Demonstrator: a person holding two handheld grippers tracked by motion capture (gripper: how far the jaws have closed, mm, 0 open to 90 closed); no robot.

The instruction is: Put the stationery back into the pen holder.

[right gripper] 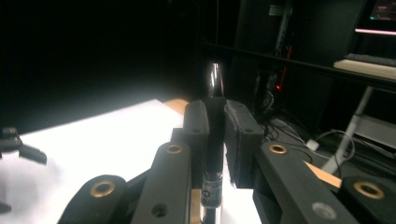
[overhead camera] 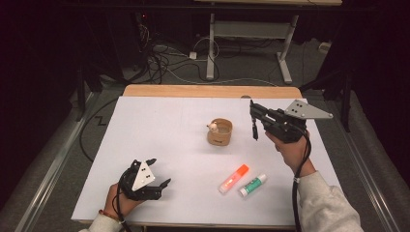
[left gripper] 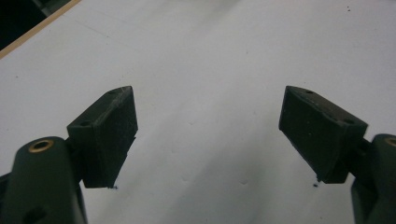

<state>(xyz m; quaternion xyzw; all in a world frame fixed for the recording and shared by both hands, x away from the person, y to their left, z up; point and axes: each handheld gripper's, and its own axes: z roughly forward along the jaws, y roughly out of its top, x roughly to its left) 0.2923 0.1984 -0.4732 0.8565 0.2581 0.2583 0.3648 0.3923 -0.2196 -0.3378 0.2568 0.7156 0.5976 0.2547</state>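
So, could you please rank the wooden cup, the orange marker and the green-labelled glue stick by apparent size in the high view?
1. Wooden cup, clearly largest.
2. Orange marker and green-labelled glue stick: they look about alike, the marker perhaps slightly longer, so I wouldn't rank them.

Black pen (right gripper: 214,140): slim, glossy barrel with a white printed label near its lower end. Clamped between two dark pads, both ends sticking out. In the high view it (overhead camera: 254,129) hangs point-down above the table, right of a round wooden holder (overhead camera: 220,132).

At the centre of the frame we see a round wooden cup (overhead camera: 220,132); toward the lower right lie an orange marker (overhead camera: 233,178) and a green-labelled glue stick (overhead camera: 253,185), side by side on the table (overhead camera: 159,130).
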